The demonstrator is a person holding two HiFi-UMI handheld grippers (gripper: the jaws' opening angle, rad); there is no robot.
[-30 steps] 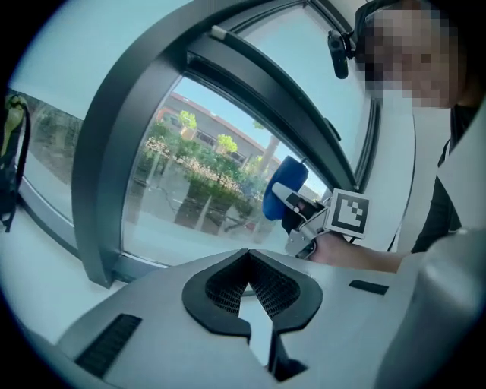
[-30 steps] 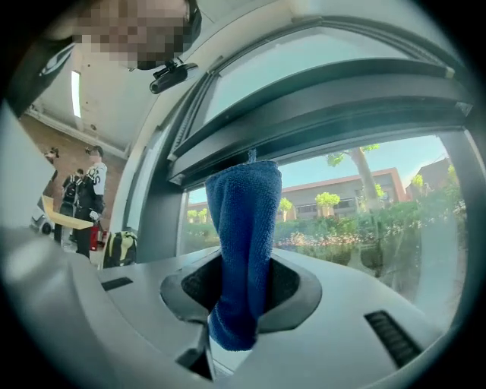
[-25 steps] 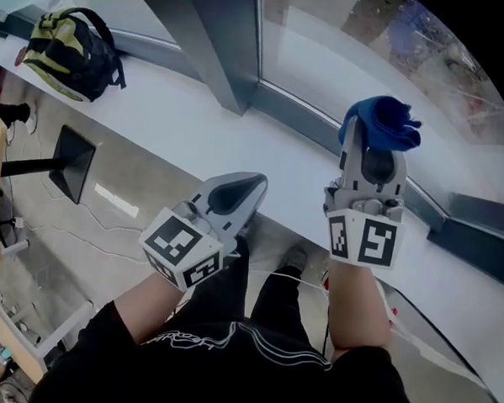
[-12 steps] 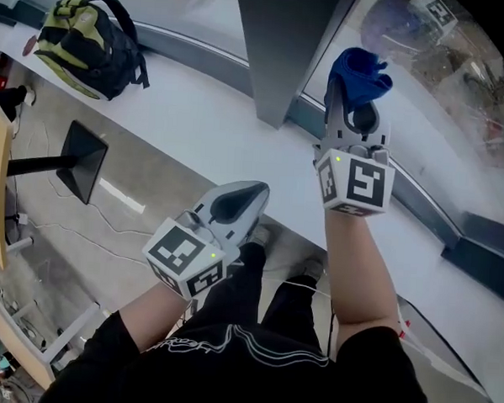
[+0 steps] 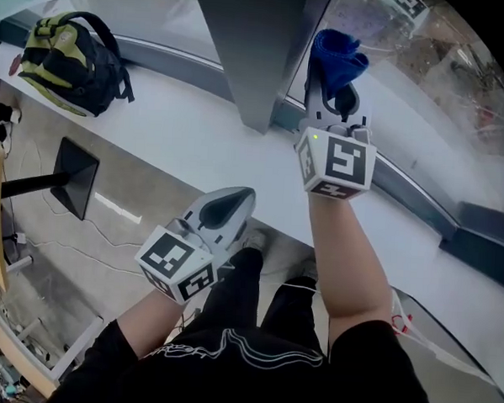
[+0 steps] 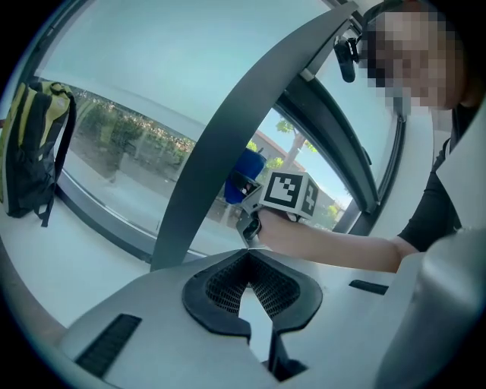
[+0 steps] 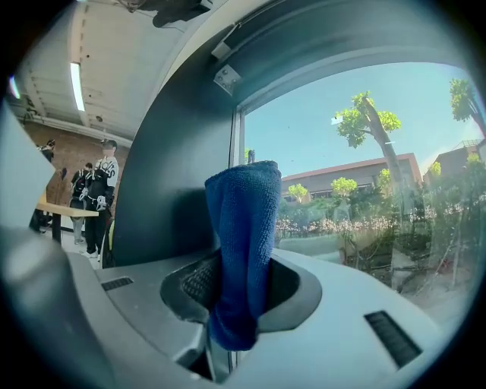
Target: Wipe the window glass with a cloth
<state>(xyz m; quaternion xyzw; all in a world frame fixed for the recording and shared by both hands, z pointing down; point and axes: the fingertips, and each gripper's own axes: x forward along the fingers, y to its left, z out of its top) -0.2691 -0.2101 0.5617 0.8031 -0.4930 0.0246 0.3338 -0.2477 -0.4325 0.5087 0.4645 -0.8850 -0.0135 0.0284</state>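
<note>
1. Worktop (image 5: 196,143): long white ledge running along the foot of the window glass (image 5: 445,63)
2. Backpack (image 5: 70,56): black and yellow-green, lying on the worktop towards its left end, close to the glass
3. Floor (image 5: 90,230): grey, below the worktop's near edge; a black stand base (image 5: 72,177) rests on it

My right gripper (image 7: 228,308) pinches a blue cloth (image 7: 241,243) between its two jaws. The cloth stands up out of them in a folded column, its lower end hanging just below the pads. Beyond it, to the left, rises a broad dark window post (image 7: 171,182). To the right is the window glass (image 7: 395,197), with trees (image 7: 370,121) and a low red-roofed building (image 7: 357,173) outside. Far to the left, several people (image 7: 95,197) stand under a ceiling light strip (image 7: 77,85).
</note>
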